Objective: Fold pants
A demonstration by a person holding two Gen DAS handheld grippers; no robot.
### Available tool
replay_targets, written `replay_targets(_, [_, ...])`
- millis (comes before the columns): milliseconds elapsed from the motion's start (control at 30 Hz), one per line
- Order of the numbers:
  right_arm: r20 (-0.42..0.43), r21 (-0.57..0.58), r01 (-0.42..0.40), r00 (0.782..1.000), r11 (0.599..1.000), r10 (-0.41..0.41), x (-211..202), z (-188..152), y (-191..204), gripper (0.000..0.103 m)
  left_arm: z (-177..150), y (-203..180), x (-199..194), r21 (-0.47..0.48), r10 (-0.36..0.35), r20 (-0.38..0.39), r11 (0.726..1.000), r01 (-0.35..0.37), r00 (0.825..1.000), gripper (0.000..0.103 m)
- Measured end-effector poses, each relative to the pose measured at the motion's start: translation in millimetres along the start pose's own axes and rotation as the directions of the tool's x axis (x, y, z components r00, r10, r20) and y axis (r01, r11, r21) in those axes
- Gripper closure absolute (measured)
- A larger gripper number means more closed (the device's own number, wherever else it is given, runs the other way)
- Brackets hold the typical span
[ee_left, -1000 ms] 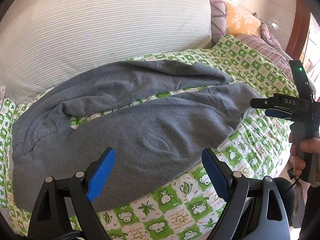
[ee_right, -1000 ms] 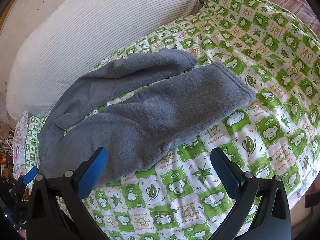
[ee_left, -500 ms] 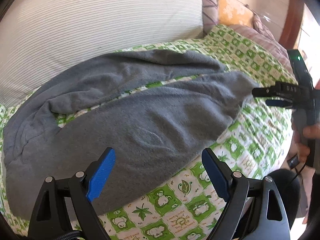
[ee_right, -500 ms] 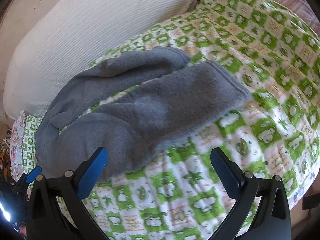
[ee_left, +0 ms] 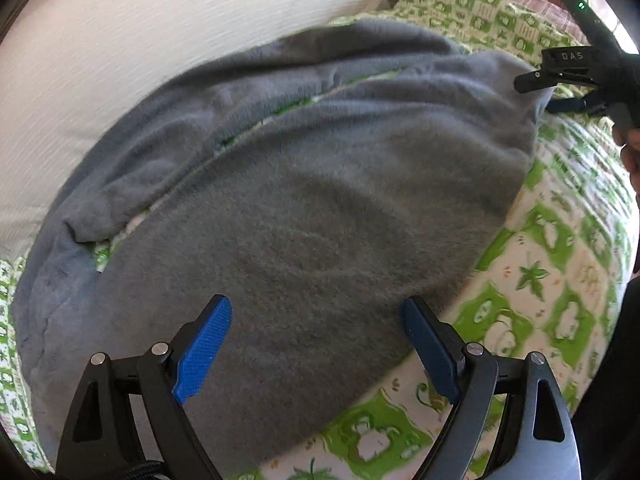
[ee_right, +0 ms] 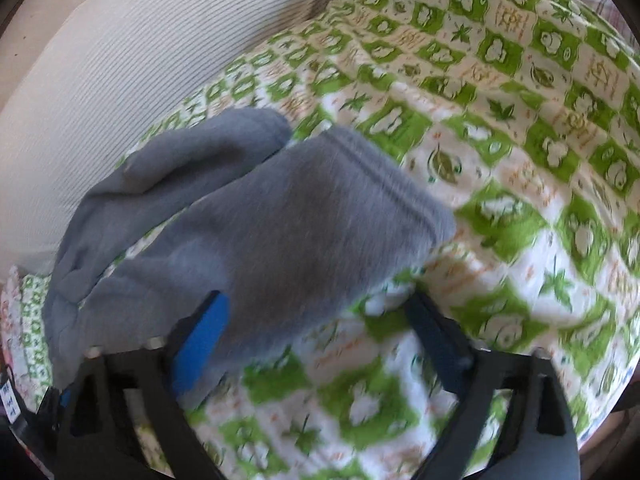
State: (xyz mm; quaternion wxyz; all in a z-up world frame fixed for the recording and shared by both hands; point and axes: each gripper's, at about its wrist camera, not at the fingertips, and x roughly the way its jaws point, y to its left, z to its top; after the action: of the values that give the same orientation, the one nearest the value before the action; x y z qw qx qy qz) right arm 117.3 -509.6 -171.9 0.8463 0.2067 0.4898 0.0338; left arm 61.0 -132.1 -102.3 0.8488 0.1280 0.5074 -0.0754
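Gray fleece pants (ee_left: 304, 208) are lying flat on a bed w/ a green-and-white patterned sheet (ee_right: 500, 184), just beside a big white striped pillow (ee_left: 152, 40) that is running along the far side. Long axis is running left to right in the left wrist view: waist end at the left edge, two legs pointing right toward the cuffs. In the right wrist view the same axis is slanting from lower left (waist) up to the right, w/ the near leg's cuff (ee_right: 400, 196) ending about mid-frame and the far leg's cuff (ee_right: 256, 128) ending just behind it. The legs are lying side by side, a thin strip of sheet showing between them from the crotch outward.

Left claw (ee_left: 316, 344) is hanging released, jaws spread wide, over the near leg's lower edge, approx. mid-thigh; nothing between its blue pads (ee_left: 204, 344). Right claw (ee_right: 320, 340) is also spread wide and holding nothing, hovering over the near leg's lower edge close to the cuff (view is blurred here, so contact w/ the cloth can't be told). In the left wrist view the right claw (ee_left: 560, 92) is showing at the far right, by the cuff end.
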Motion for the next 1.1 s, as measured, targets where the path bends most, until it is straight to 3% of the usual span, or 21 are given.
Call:
replay_targets(33, [0.012, -0.006, 0.02, 1.0, 1.0, -0.02, 1.4, 1.9, -0.6, 0.05, 0.3, 2.1, 1.9, -0.008, -0.018, -0.008, 1.0, 0.018, 1.0, 0.024])
replay_targets(67, [0.021, -0.009, 0.028, 0.999, 1.0, -0.028, 1.8, 3.5, -1.7, 0.061, 0.6, 5.5, 2.4, -0.025, -0.069, -0.011, 0.997, 0.069, 0.998, 0.042])
replay_targets(100, [0.026, 0.001, 0.016, 1.0, 1.0, -0.016, 1.8, 4.0, -5.2, 0.081, 0.9, 8.5, 1.1, -0.043, -0.124, -0.012, 0.991, 0.124, 0.992, 0.052])
replay_targets(133, [0.027, 0.012, 0.007, 1.0, 1.0, -0.007, 2.4, 5.8, -7.2, 0.092, 1.2, 9.1, -0.3, -0.046, -0.141, -0.012, 0.989, 0.14, 0.99, 0.072])
replay_targets(167, [0.035, 0.025, -0.009, 0.999, 1.0, 0.008, -0.6, 5.3, -12.3, 0.093, 1.3, 7.0, -4.6, -0.028, -0.142, -0.016, 0.989, 0.142, 0.99, 0.095])
replay_targets(267, [0.055, 0.039, -0.048, 0.997, 0.998, 0.046, -17.8, 0.8, -23.5, 0.096, -2.5, 0.3, -20.6, 0.017, -0.18, -0.022, 0.983, 0.18, 0.983, 0.101])
replay_targets(300, [0.062, 0.032, -0.053, 0.997, 0.998, 0.051, -26.5, -1.6, -27.4, 0.096, -6.4, -2.9, -29.4, 0.026, -0.235, -0.025, 0.972, 0.236, 0.972, 0.101])
replay_targets(367, [0.068, 0.021, -0.053, 0.996, 0.998, 0.052, -38.2, -7.4, -35.5, 0.096, -14.2, -11.0, -38.9, 0.054, -0.28, -0.036, 0.958, 0.282, 0.959, 0.101])
replay_targets(533, [-0.033, 0.077, -0.047, 0.998, 0.996, 0.05, -23.5, -17.9, -57.1, 0.09, -22.6, -8.0, -29.1, 0.0, -0.318, -0.078, 0.948, 0.319, 0.945, 0.096])
replay_targets(567, [-0.035, 0.109, -0.058, 0.997, 0.992, 0.062, -26.8, -18.2, -60.9, 0.088, -19.9, -1.2, -31.7, -0.012, -0.319, -0.067, 0.948, 0.319, 0.945, 0.092])
replay_targets(633, [-0.022, 0.126, -0.018, 1.0, 0.992, 0.021, -38.5, -14.0, -62.2, 0.067, -12.2, 14.2, -38.4, -0.017, -0.292, -0.038, 0.956, 0.292, 0.956, 0.088])
replay_targets(700, [0.052, 0.096, 0.026, 0.998, 0.995, -0.031, -59.0, -10.5, -58.0, 0.06, 0.7, 33.1, -43.4, -0.019, -0.26, -0.017, 0.966, 0.26, 0.965, 0.081])
replay_targets(767, [0.103, 0.041, 0.002, 0.995, 0.999, -0.006, -71.9, -0.6, -46.8, 0.059, 17.2, 58.3, -45.1, -0.024, -0.224, 0.004, 0.974, 0.225, 0.974, 0.067])
replay_targets(900, [0.076, -0.101, -0.124, 0.988, 0.987, 0.132, -65.0, 29.8, -12.7, 0.057, 52.8, 86.2, -40.2, -0.003, -0.203, 0.034, 0.979, 0.204, 0.979, 0.062])
replay_targets(1000, [0.036, -0.214, -0.156, 0.985, 0.964, 0.167, -48.9, 52.2, 19.2, 0.057, 77.9, 100.9, -36.3, 0.041, -0.172, 0.043, 0.985, 0.17, 0.984, 0.059])
replay_targets(1067, [0.025, -0.289, -0.163, 0.984, 0.943, 0.178, -39.3, 65.8, 42.9, 0.057, 99.8, 112.6, -29.9, 0.074, -0.135, 0.056, 0.989, 0.131, 0.989, 0.048])
replay_targets(1100, [0.009, -0.312, -0.181, 0.981, 0.933, 0.194, -33.5, 74.1, 50.9, 0.057, 106.3, 115.1, -28.0, 0.082, -0.127, 0.058, 0.989, 0.122, 0.99, 0.047])
